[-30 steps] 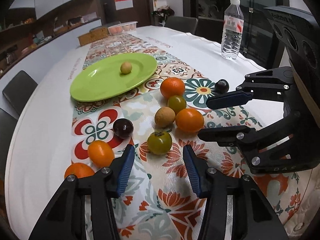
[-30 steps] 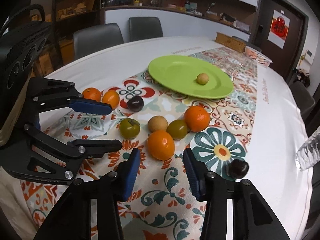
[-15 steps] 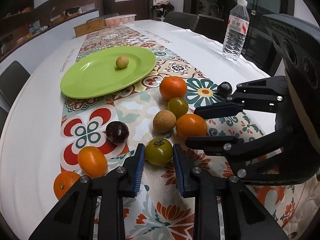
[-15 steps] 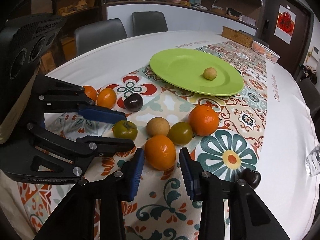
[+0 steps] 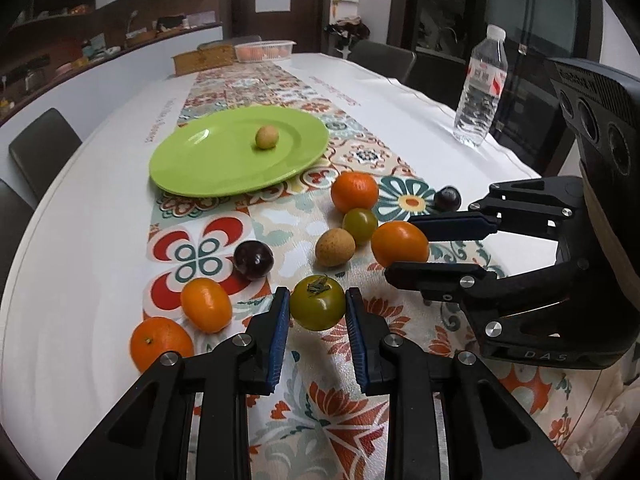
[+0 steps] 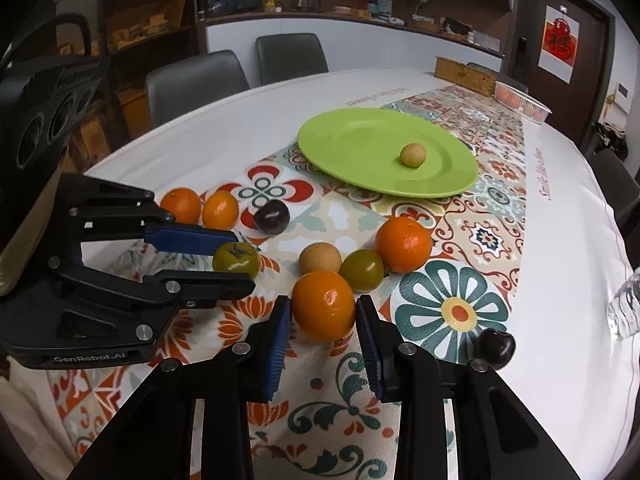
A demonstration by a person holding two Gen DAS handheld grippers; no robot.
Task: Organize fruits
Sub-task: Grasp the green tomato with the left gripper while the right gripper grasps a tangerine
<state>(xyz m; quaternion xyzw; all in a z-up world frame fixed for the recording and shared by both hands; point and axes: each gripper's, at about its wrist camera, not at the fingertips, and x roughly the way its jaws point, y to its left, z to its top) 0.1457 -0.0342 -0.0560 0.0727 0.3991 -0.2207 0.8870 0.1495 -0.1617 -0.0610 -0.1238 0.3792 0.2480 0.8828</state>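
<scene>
We are at the grabbing step, and both hands are working at once. Our left gripper (image 5: 318,310) has its two blue pads right up against the green tomato (image 5: 318,308), one on each side, so it looks closed on it, though the tomato seems to sit on the cloth for now. Our right gripper (image 6: 323,318) does the same with the big orange (image 6: 323,305); its pads hug the orange's sides. Both fruits lie on the near side of the green plate (image 5: 192,168), well apart from it. Only one small tan fruit (image 5: 266,137) sits on the plate. Next we think we must lift each fruit gently and carry it over to the plate, squeezing softly so the tomato does not squash or slip. Half a second ago our pads were a little wider and not quite around the fruits; a second ago they were wide open and farther back.
</scene>
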